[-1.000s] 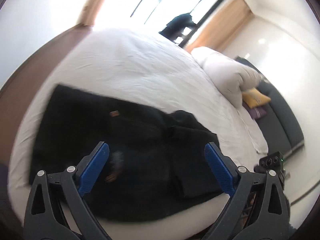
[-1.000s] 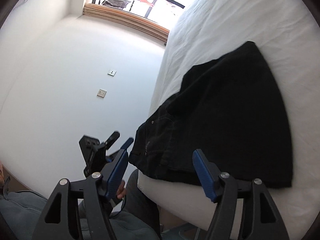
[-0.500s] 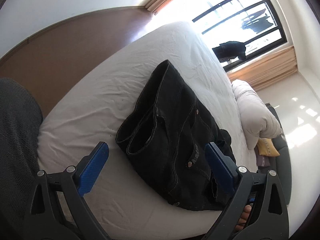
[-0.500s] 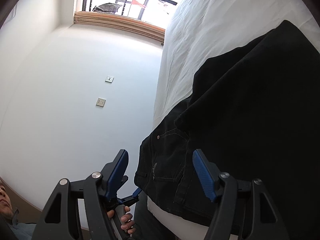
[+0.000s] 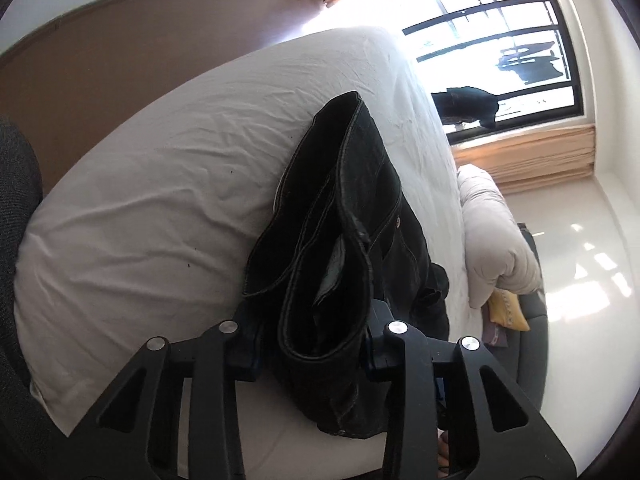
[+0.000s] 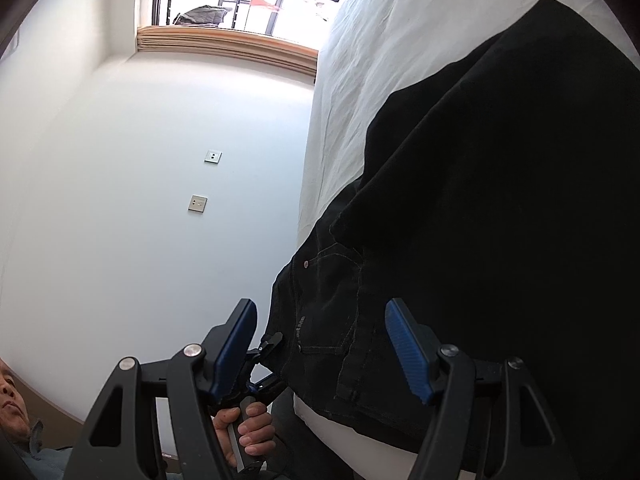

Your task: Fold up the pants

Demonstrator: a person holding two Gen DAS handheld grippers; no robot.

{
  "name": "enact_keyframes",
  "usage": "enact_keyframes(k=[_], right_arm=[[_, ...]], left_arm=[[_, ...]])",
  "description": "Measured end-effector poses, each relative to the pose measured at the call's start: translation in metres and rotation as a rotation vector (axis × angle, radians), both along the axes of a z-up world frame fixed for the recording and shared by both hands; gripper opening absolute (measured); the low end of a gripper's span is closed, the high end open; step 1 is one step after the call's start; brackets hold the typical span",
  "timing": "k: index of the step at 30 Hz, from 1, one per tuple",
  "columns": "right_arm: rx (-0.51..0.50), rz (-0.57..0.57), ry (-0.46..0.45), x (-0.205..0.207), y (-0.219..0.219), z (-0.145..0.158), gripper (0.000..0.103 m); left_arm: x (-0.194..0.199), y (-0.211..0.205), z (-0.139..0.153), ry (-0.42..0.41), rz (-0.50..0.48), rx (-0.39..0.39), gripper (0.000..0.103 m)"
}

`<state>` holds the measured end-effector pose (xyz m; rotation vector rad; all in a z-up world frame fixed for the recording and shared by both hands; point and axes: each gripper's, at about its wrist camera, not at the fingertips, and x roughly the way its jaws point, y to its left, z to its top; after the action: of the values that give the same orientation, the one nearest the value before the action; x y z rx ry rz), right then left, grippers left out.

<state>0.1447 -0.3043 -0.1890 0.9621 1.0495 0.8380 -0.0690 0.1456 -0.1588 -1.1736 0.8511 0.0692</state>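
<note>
Denim, left wrist view: black pants (image 5: pixel 360 216) lie on the white bed (image 5: pixel 160 184) near its front edge, waistband end toward the camera.
Left grip: left gripper (image 5: pixel 316 344) has just been closing, and its jaws now pinch the thick waistband fold between them.
Handling: heavy, limp cloth with stiff seams; it will likely sag and drag rather than slide, so the doubled waistband looks the firmest hold.
Right wrist view: pants (image 6: pixel 500 220) drape over the mattress edge.
Right grip: right gripper (image 6: pixel 320 344) is spread wide, blue pads (image 6: pixel 404 344) astride the pocket area, not pressing on it.
Next hold: probably the opposite waistband corner, judging by layout.
</note>
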Motion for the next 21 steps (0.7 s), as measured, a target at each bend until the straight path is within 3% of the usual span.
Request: enact_keyframes(k=[3,6,9,16,21], right_arm=[[-0.022,0.000,0.007,0.005,-0.002,-0.002,0.070],[-0.077,0.019,0.033,0.011,0.000,-0.008,0.070],[-0.178,0.051,0.078,0.015,0.007,-0.024,0.059],[-0.200,0.051,0.058,0.014,0.004,-0.027,0.057],[-0.243,0.058,0.022,0.007,0.004,-0.021,0.057]], left_arm=[[0.002,0.004,-0.004,-0.003,0.010,-0.043,0.025],[0.004,0.005,-0.001,-0.009,0.008,-0.036,0.020],[0.012,-0.004,0.012,-0.025,-0.011,0.008,0.017],[0.038,-0.043,0.083,-0.144,-0.137,0.143,0.014],[0.068,-0.100,0.129,-0.218,-0.267,0.241,0.014]])
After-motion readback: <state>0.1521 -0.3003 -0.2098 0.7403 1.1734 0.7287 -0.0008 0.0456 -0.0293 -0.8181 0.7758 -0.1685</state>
